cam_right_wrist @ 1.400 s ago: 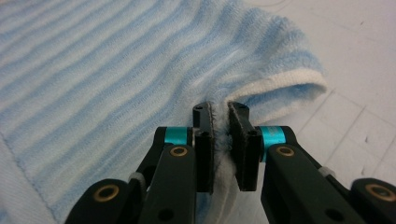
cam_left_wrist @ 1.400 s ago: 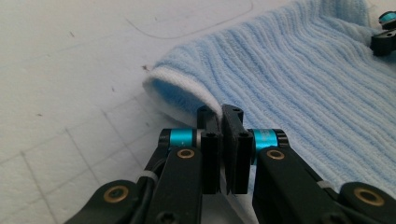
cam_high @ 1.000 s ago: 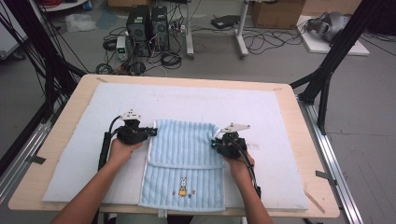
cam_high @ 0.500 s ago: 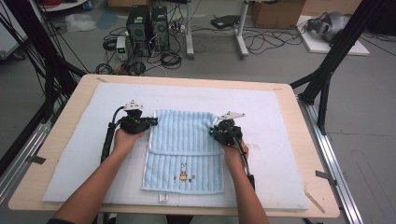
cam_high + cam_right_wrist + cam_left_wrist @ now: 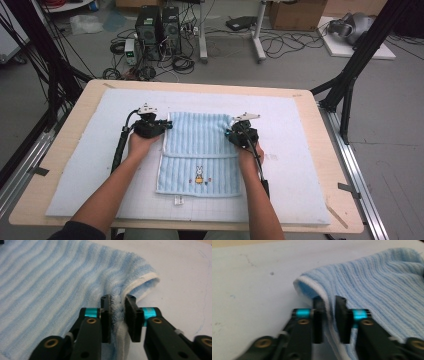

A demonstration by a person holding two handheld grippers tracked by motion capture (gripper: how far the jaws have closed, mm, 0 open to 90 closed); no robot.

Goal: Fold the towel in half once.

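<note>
On the tabletop (image 5: 60,200), a pale mat (image 5: 95,150) is lying under a blue towel (image 5: 200,145), which is sitting in the middle of the mat with its far part folded over toward the person; a small rabbit picture (image 5: 199,175) is showing on the near layer.

At the towel's left edge, the left gripper (image 5: 162,126) is resting in the person's left hand (image 5: 141,145). In the left gripper view its jaws are standing a little apart and have just been opening; the white-edged fold of the towel (image 5: 372,290) is lying between them, with a gap on the right side, so they are no longer pinching it.

At the towel's right edge, the right gripper (image 5: 231,135) is sitting in the right hand (image 5: 248,152). In the right gripper view its jaws have also just been opening; the towel's bunched edge (image 5: 75,277) is passing between them, brushing the left jaw, and I cannot tell whether the right one is touching it. The corner beyond is curling up off the mat (image 5: 185,270).
</note>
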